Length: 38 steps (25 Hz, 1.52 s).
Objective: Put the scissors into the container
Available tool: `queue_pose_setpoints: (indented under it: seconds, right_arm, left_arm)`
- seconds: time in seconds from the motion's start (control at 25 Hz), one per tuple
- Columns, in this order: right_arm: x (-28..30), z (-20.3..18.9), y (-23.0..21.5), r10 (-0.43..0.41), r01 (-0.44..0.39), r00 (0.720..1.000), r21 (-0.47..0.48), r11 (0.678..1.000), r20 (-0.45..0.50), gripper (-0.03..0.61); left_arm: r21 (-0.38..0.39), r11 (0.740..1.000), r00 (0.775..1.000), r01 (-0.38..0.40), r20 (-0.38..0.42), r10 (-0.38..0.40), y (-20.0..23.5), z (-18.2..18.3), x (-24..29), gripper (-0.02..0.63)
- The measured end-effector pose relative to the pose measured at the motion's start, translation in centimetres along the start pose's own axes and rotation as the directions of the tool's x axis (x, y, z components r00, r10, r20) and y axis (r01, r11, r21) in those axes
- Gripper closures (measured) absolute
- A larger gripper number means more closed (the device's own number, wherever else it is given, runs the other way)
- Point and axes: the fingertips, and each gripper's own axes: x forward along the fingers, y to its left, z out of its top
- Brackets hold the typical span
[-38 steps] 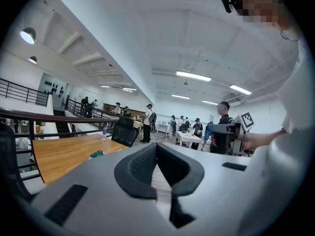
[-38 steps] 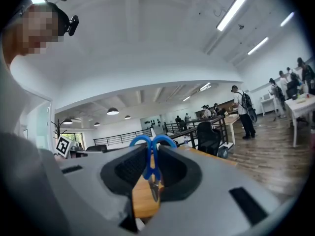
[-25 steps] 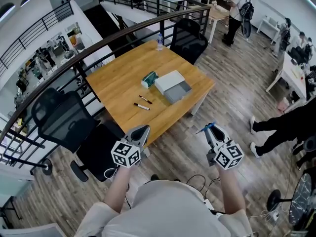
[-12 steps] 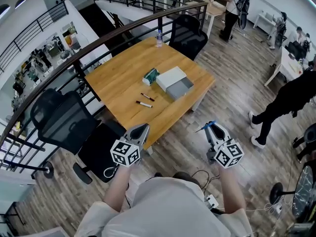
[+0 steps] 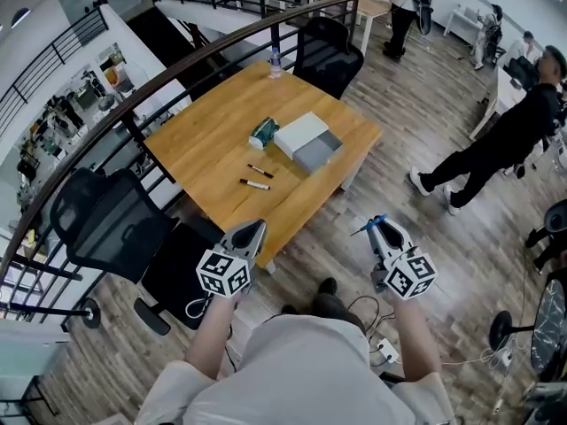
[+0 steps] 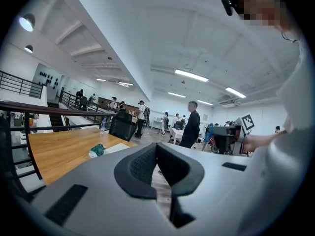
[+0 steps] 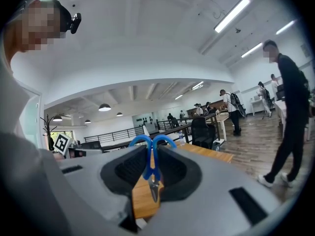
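Blue-handled scissors are pinched in my right gripper, handles away from the camera and blades toward it. In the head view the right gripper hovers over the wood floor, short of the table's near corner, the scissors poking from its tip. The container, an open grey box with a white lid beside it, sits on the wooden table, well ahead of both grippers. My left gripper hangs at the table's near edge, shut and empty.
A teal packet and two markers lie on the table, and a bottle stands at its far corner. Black office chairs flank it, with a railing behind. A person in black walks at the right.
The person in black at the right has walked farther up the room. The view has shifted slightly, moving the table left. Both grippers hold their places, the scissors still gripped.
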Motion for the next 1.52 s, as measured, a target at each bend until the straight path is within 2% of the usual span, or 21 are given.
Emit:
queue_pose_setpoints:
  seconds: [0.56,1.12,1.52]
  right_arm:
    - [3.3,0.0,-5.9,0.038,-0.037,0.999,0.028,0.999,-0.028,0.499]
    - [11.4,1.2,-17.0,0.131,-0.127,0.989,0.066,0.990,-0.073,0.499]
    - [15.0,2.1,-24.4,0.188,-0.181,0.977,0.076,0.981,-0.099,0.499]
  left_arm:
    - [-0.017,1.000,0.999,-0.025,-0.043,0.024,0.4,-0.4,6.5,0.621]
    - [-0.033,0.993,0.991,-0.112,-0.074,0.109,2.5,0.7,18.2,0.621]
    - [-0.032,0.985,0.982,-0.171,-0.082,0.168,2.4,1.6,25.4,0.621]
